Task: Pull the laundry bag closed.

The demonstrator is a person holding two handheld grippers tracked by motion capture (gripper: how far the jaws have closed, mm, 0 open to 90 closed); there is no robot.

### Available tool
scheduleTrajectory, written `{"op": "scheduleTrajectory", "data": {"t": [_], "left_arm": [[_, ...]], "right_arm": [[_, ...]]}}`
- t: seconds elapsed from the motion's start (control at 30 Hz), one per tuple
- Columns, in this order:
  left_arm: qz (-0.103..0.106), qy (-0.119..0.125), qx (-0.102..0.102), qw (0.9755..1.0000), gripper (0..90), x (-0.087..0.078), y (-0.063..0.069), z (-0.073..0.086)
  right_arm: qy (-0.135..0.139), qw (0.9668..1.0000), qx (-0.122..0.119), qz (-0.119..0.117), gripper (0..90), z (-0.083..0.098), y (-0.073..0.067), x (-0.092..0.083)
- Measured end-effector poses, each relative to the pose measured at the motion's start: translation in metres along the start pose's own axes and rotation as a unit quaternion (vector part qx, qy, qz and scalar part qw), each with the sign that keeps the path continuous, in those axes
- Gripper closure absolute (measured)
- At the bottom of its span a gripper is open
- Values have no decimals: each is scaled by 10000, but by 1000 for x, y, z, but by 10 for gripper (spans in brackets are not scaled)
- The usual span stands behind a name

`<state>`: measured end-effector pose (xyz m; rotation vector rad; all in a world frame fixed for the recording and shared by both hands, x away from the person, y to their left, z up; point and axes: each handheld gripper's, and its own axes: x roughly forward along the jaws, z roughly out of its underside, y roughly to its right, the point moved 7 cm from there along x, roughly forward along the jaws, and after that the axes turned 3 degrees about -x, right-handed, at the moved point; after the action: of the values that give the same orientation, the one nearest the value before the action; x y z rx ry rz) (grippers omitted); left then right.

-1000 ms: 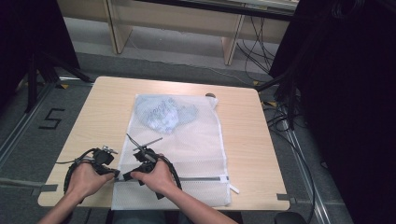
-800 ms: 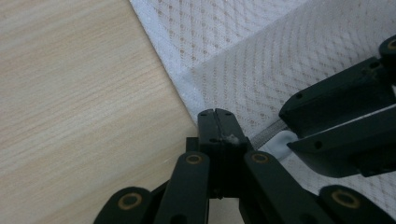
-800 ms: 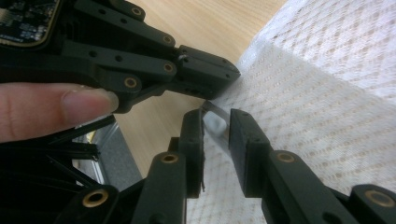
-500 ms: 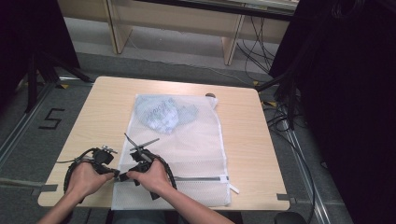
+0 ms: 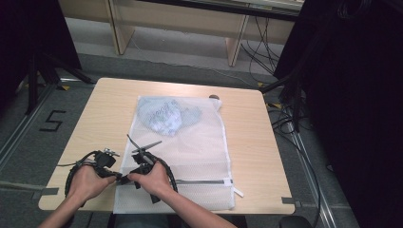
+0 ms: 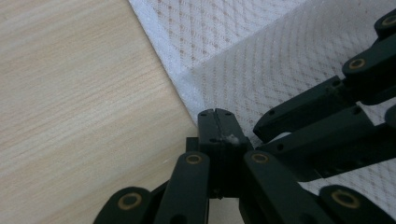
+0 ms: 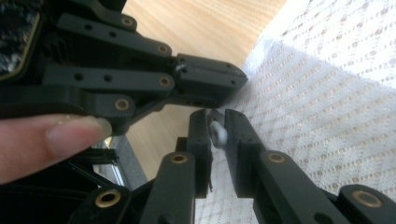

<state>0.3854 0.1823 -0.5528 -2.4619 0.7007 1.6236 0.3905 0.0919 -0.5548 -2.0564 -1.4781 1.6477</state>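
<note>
1. The table (image 5: 247, 142) carries a white mesh bag (image 5: 199, 147) that runs from mid-table to the near edge. A blue garment (image 5: 164, 116) is bunched inside at the bag's far end, well away from the opening, so you can work the closure freely.
2. The zipper (image 5: 204, 181) crosses the bag near the near edge; both your hands meet at its left end, by the bag's left edge.
3. Your left gripper (image 6: 217, 123) is clenched on the bag's corner fabric; judging by its place, it anchors the cloth so that the zipper can run.
4. Your right gripper (image 7: 215, 128) has just been closing its jaws, and the small grey zipper pull (image 7: 217, 133) now sits pinched between its pads. That looks like a grip ready to draw the slider along the zipper.
5. Against the earlier frames, both hands and the bag lie where they were; only the right jaws have narrowed.
</note>
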Motion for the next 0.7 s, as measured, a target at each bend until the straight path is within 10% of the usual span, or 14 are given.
{"op": "scheduleTrajectory", "data": {"t": [0.03,0.1,0.4,0.7], "left_arm": [[-29,22,-16,10000,900,0,0,0],[-48,47,-56,10000,900,1,1,0],[-161,25,123,9998,900,1,4,0],[-261,-1,389,9989,900,1,6,1]], "right_arm": [[-186,9992,348,7,810,2,-5,-3],[28,9999,-108,48,811,-2,3,0],[25,10000,-43,55,867,1,3,-1],[-4,9984,492,272,869,7,5,-8]]}}
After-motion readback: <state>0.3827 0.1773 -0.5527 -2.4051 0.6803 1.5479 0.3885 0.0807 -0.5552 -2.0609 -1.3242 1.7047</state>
